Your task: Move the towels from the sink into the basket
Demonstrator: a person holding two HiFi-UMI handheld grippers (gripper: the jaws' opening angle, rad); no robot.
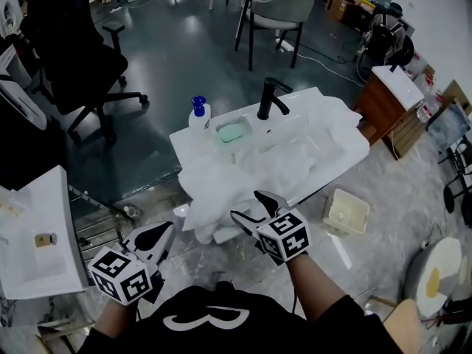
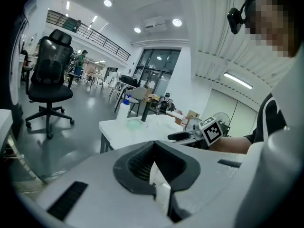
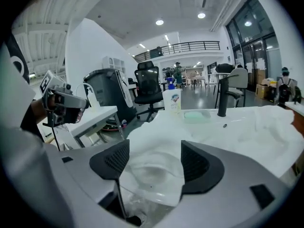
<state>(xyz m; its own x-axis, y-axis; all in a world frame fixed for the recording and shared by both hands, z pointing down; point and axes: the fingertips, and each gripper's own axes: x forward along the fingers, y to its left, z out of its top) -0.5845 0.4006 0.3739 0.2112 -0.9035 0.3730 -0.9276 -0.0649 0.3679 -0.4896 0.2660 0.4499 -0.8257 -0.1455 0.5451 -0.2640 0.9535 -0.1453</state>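
White towels (image 1: pixel 273 161) lie heaped over the white sink (image 1: pixel 184 142) and hang off its front edge. My right gripper (image 1: pixel 254 209) is open at that hanging edge, and in the right gripper view the towel (image 3: pixel 156 141) fills the gap between its jaws (image 3: pixel 152 163). My left gripper (image 1: pixel 158 236) is held low and to the left, apart from the sink, its jaws shut (image 2: pixel 154 167). A cream basket (image 1: pixel 345 211) stands on the floor right of the sink. It looks empty.
A black faucet (image 1: pixel 267 98), a blue-capped soap bottle (image 1: pixel 199 118) and green soap (image 1: pixel 233 132) sit at the sink's back. A white table (image 1: pixel 37 227) is at left, a black office chair (image 1: pixel 74 57) behind it, a wooden cabinet (image 1: pixel 383 102) at right.
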